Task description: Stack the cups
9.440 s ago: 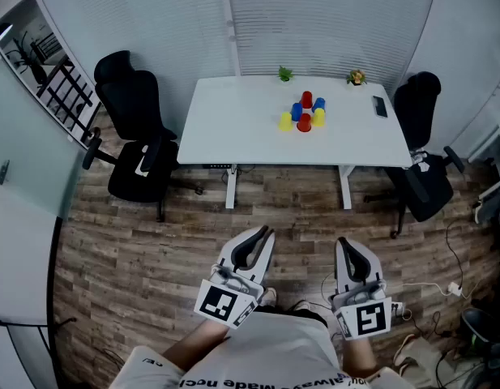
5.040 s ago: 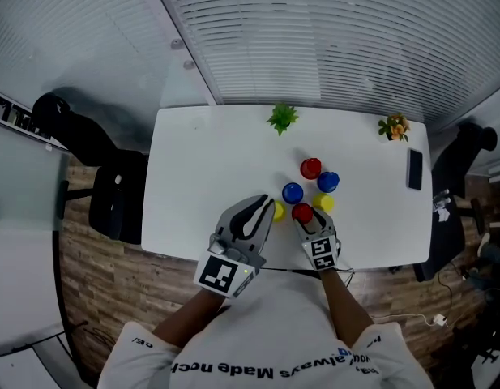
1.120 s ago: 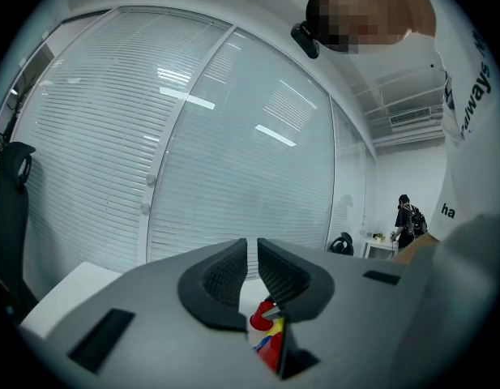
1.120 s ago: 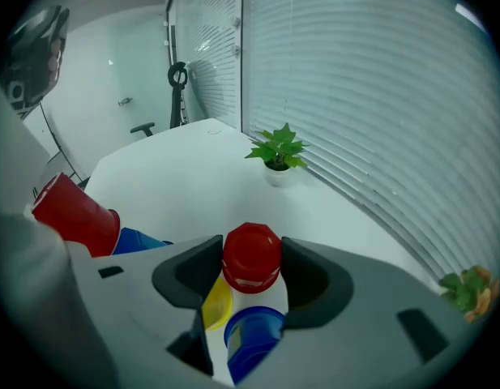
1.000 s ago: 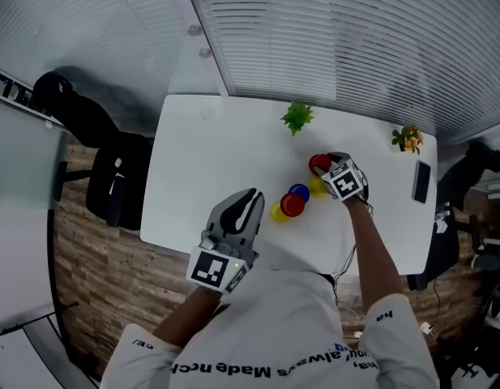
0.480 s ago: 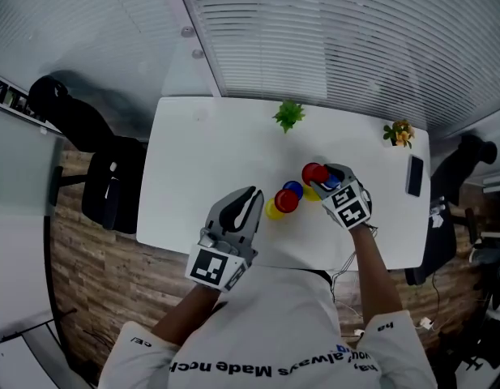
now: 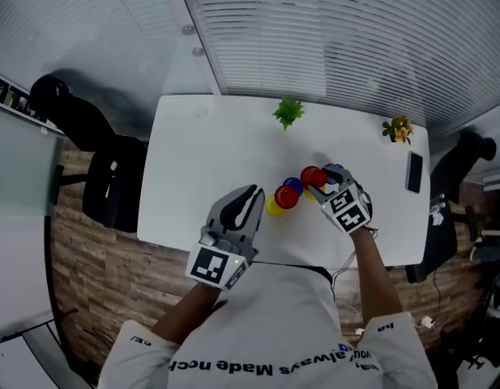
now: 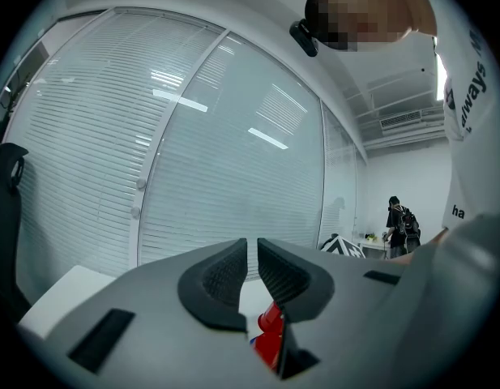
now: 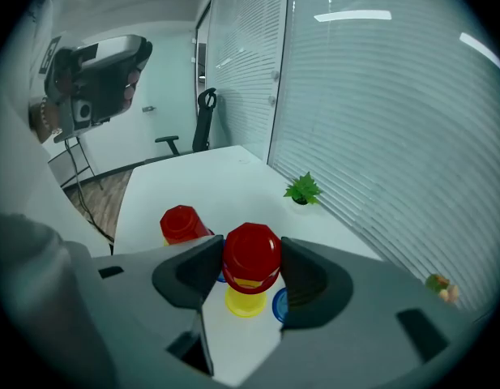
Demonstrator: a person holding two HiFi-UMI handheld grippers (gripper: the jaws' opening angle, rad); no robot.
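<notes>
**Mia:** How far have they got with the cups?

**Tom:** Not very far, I think. On the left, the left claw [image 7: 254,193] is closed with nothing in it. It hangs over the surface [image 7: 201,152], close to the near edge. Next to it, near the middle, the left red cup [image 9: 181,223] stands upside down, with other cups peeking out beside it.

**Mia:** And on the right?

**Tom:** The right claw [image 7: 321,181] squeezes the right red cup [image 9: 251,254] and holds it just over a yellow cup [image 9: 245,301]. A blue cup [image 9: 279,305] sits beside that one. So most cups are left to stack.

**Mia:** What can't you see?

**Tom:** I can't tell if the left red cup sits on top of other cups. I can't tell if the right red cup touches the yellow cup yet, because the claw covers that part.
</notes>
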